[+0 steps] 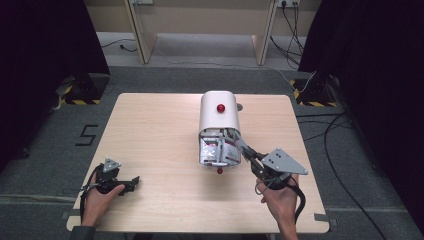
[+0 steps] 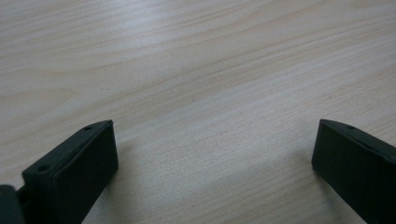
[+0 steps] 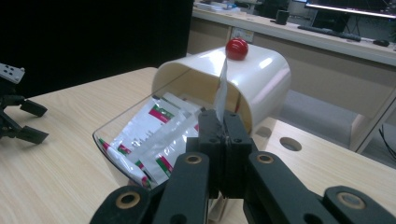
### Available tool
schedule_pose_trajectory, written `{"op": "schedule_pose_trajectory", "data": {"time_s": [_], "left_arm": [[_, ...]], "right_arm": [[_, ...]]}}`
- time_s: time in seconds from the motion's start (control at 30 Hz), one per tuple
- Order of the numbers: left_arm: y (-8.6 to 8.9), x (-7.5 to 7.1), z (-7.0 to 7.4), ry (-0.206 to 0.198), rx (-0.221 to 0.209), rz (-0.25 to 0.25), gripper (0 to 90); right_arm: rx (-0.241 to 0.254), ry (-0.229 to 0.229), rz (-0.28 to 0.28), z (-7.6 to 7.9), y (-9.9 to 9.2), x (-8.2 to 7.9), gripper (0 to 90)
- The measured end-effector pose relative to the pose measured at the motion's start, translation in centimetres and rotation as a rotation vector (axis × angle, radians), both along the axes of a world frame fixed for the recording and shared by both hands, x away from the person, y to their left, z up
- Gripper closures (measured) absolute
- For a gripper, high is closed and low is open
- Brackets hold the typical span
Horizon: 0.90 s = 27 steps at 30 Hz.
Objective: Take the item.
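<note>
A white round-topped container (image 1: pixel 219 114) with a red knob (image 1: pixel 220 108) lies at the middle of the wooden table (image 1: pixel 160 130). Its clear drawer (image 1: pixel 218 152) is pulled out toward me and holds several white sachets (image 3: pixel 154 130) with red and green print. My right gripper (image 3: pixel 225 123) is at the drawer's right side, shut on one thin sachet (image 3: pixel 221 91) that stands edge-on above the jaws. In the high view the right gripper (image 1: pixel 235 140) reaches in from the lower right. My left gripper (image 1: pixel 134 181) rests open on the table at the near left, nothing between its jaws (image 2: pixel 215 140).
A small red knob (image 1: pixel 219 171) sticks out at the drawer's front. A round cable hole (image 3: pixel 290 143) is cut in the table behind the container. Cables (image 1: pixel 345 150) lie on the floor to the right. Bare wood lies between the two hands.
</note>
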<state>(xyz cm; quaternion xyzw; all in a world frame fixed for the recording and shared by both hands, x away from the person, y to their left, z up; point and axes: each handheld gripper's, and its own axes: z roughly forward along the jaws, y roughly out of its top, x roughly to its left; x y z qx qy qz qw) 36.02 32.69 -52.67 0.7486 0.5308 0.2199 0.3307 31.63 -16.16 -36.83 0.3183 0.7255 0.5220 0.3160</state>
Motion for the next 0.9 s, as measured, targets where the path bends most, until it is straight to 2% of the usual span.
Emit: {"op": "schedule_pose_trajectory", "data": {"time_s": [0.23, 0.4, 0.43, 0.7, 0.9], "left_arm": [[0.0, 0.0, 0.0, 0.000, 0.001, 0.000, 0.0], [0.0, 0.0, 0.0, 0.000, 0.001, 0.001, 0.0], [0.0, 0.0, 0.0, 0.000, 0.001, 0.000, 0.0], [0.0, 0.0, 0.0, 0.001, 0.004, -0.002, 0.0], [0.0, 0.0, 0.0, 0.001, 0.004, -0.002, 0.0]], "right_arm": [[0.016, 0.000, -0.036, 0.0, -2.2, -0.7, 89.5], [0.017, 0.000, -0.086, -0.2, -4.0, -0.7, 89.5], [0.017, 0.010, -0.107, -0.6, -4.6, -0.5, 89.5], [0.001, 0.058, -0.174, -2.5, -6.7, 0.7, 89.5], [0.006, 0.094, -0.200, -3.8, -7.5, 1.8, 89.5]]}}
